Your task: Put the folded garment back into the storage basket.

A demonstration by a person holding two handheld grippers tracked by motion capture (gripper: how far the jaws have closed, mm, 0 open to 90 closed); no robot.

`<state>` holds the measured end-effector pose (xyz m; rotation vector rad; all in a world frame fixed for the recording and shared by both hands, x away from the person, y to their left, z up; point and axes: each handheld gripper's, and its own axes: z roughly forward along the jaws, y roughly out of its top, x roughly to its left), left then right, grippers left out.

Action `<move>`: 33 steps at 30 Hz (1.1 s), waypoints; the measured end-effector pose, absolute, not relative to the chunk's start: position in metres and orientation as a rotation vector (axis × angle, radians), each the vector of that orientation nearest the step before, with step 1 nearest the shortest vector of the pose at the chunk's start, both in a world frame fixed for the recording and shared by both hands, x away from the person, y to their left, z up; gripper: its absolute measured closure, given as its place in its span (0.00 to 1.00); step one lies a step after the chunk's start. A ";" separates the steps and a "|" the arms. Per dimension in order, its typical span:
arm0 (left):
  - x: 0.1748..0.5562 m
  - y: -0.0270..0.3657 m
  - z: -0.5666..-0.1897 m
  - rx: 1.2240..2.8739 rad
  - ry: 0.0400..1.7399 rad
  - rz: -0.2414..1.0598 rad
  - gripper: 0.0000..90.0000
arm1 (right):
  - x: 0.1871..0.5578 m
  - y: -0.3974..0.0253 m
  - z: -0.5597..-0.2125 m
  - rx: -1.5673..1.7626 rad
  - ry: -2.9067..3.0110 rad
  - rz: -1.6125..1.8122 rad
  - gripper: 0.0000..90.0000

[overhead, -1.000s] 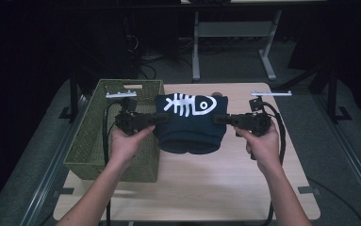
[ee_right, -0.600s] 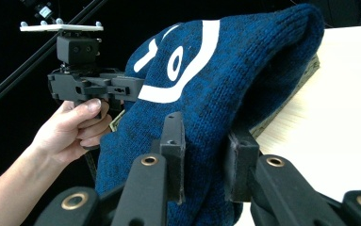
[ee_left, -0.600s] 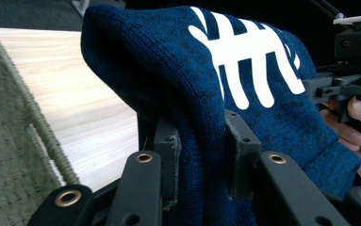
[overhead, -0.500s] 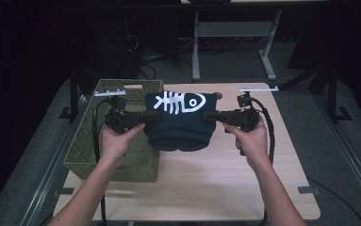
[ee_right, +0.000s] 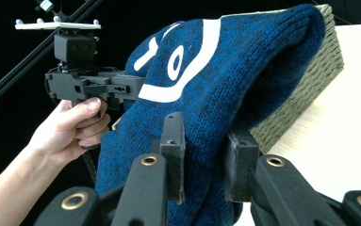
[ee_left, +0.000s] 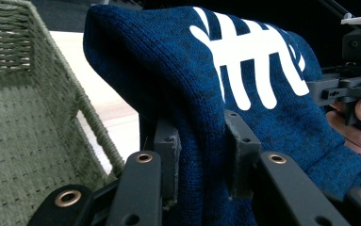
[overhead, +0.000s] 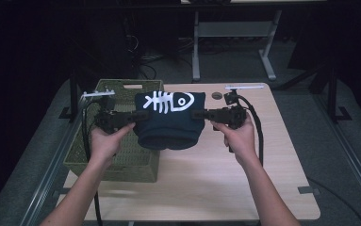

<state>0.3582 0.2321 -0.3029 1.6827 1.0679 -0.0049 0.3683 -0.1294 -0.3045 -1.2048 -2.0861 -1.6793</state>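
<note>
My high view looks from above my side, forward and down on the whole table [overhead: 225, 174]. My left gripper view sits very close behind its jaws and faces to the right, across the blue sweater [ee_left: 244, 70]. My right gripper view faces opposite. All three share the sweater and the green basket [overhead: 117, 160].

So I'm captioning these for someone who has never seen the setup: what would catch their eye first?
First, the dark blue knitted garment with a white fish-skeleton print, held up in the air between the left gripper and the right gripper, each clamped on one side of it. Next, the green woven basket at the left edge of the pale wooden table, partly under the garment.
</note>
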 end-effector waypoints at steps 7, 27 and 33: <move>0.357 0.245 -0.303 1.669 1.094 0.015 0.79 | 0.373 -0.114 -0.305 -1.188 -2.107 -1.657 0.81; 0.352 0.283 -0.304 1.631 1.151 0.053 0.79 | 0.387 -0.072 -0.302 -1.121 -2.141 -1.631 0.81; 0.351 0.294 -0.303 1.629 1.168 0.063 0.79 | 0.390 -0.060 -0.302 -1.103 -2.146 -1.624 0.81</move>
